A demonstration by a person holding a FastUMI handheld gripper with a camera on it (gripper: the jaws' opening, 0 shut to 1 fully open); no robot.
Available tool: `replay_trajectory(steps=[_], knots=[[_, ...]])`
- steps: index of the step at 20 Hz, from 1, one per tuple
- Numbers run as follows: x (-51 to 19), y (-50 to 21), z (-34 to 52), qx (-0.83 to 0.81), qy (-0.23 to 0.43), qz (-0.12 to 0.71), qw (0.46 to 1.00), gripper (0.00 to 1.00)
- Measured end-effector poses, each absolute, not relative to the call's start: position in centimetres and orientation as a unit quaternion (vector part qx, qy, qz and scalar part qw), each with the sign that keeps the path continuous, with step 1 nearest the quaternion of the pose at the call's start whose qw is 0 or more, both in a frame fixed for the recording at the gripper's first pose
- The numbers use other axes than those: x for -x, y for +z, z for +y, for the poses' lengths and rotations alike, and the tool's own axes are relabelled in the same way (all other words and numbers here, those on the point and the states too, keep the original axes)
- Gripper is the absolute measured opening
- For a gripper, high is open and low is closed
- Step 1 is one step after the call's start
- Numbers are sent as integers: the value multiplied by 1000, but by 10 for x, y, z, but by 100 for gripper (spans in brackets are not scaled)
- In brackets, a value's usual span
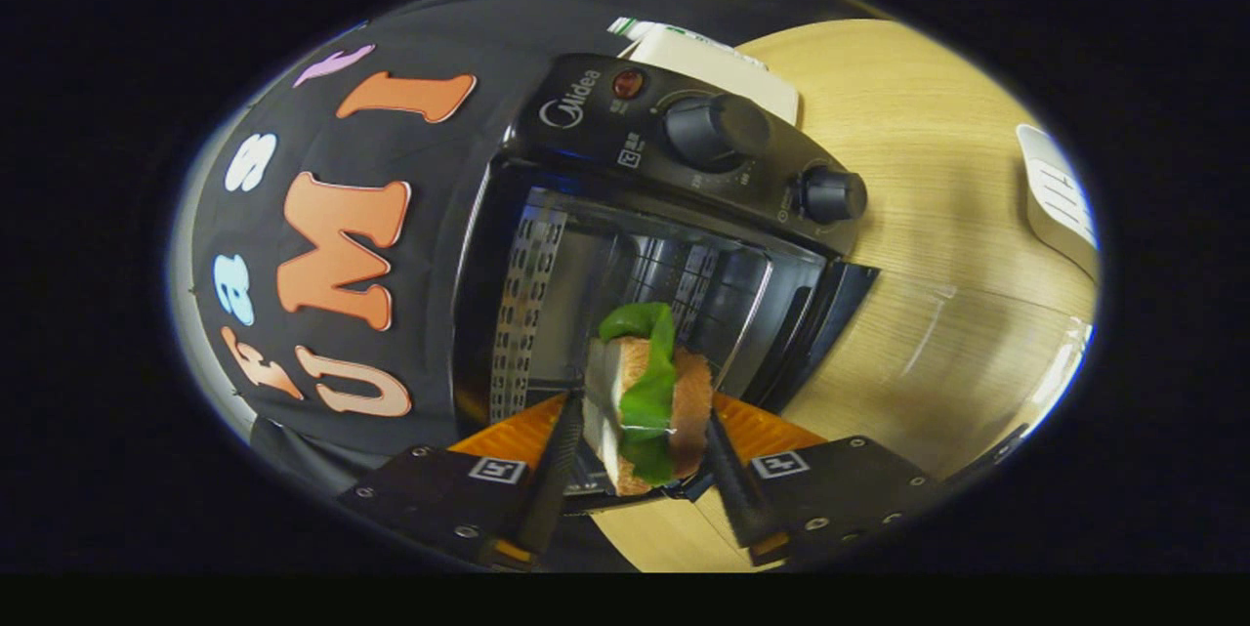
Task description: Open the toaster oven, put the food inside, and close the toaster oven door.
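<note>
The toaster oven (pixel 625 245) is the biggest thing we see, a black box standing on the pale wooden bench (pixel 937 245), its door (pixel 820 333) swung open so that the cavity faces us. Nothing stands between our jaws and that opening. Inside we make out a perforated metal side wall on the left and a wire rack further in. Along its control panel we count two black knobs (pixel 718 130), one larger and one smaller, and one small red lamp (pixel 628 83) beside them.

Beyond the oven, on the far side of the bench, lies one cream-coloured boxy object (pixel 718 69), touching or just behind the oven's top edge; we cannot tell which. Well apart, at the far right of the bench, sits one white device (pixel 1060 201), partly cut off.

The gripper (pixel 635 455) has its jaws closed onto the single sandwich (pixel 645 406): both fingers press its bread sides, left and right. It shows two bread slices with one green leaf between them, held on edge just at the mouth of the oven.
</note>
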State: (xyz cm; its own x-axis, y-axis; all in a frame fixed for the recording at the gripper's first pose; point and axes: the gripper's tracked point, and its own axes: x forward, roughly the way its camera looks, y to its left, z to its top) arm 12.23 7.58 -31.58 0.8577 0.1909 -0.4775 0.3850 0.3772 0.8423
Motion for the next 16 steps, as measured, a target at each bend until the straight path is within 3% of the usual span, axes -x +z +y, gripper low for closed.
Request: replay_trajectory(steps=[3, 9, 16], knots=[[-115, -323, 79, -545, -62, 279, 788, 97], [-79, -312, 83, -500, -49, 295, 813, 98], [-2, -280, 82, -370, -4, 300, 879, 98]])
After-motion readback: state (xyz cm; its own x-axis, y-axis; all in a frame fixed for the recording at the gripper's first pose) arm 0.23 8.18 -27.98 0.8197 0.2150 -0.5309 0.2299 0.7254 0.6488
